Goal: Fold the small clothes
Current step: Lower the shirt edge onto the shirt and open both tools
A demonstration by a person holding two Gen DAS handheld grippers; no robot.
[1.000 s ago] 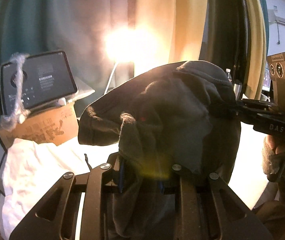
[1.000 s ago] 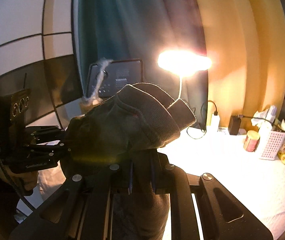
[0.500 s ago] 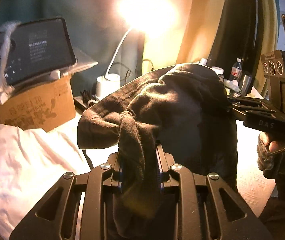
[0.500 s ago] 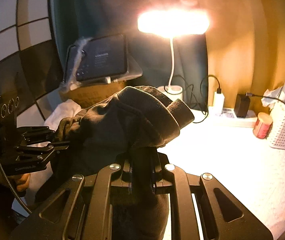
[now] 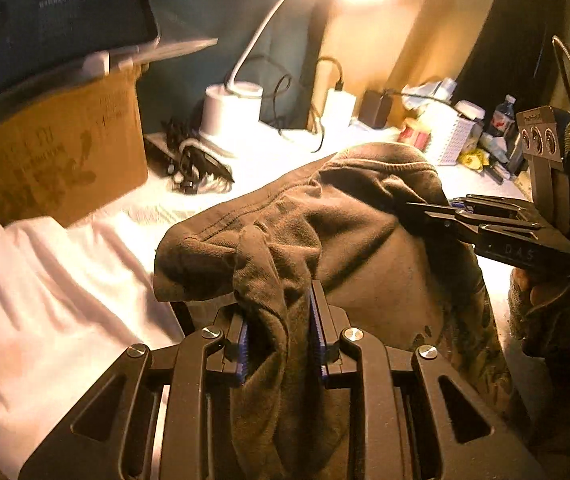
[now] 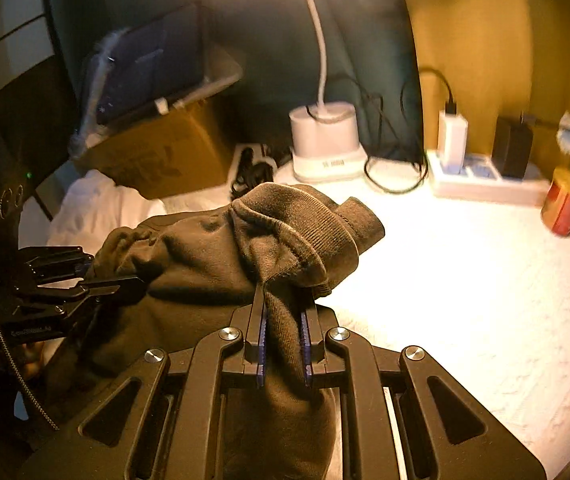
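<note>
Your left gripper (image 5: 279,332) pinches a bunched fold of the dark garment (image 5: 349,240), jaws nearly closed on it. Your right gripper (image 6: 283,332) clamps the ribbed hem likewise. The garment hangs between them above the white table cover (image 6: 465,300).

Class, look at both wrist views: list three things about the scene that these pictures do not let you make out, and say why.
- Garment type: bunched between left gripper and right gripper, lower part hidden by them in both views.
- Lamp head: cut off by the top edge, glare.
- Cardboard box print: blurred, left view.
</note>
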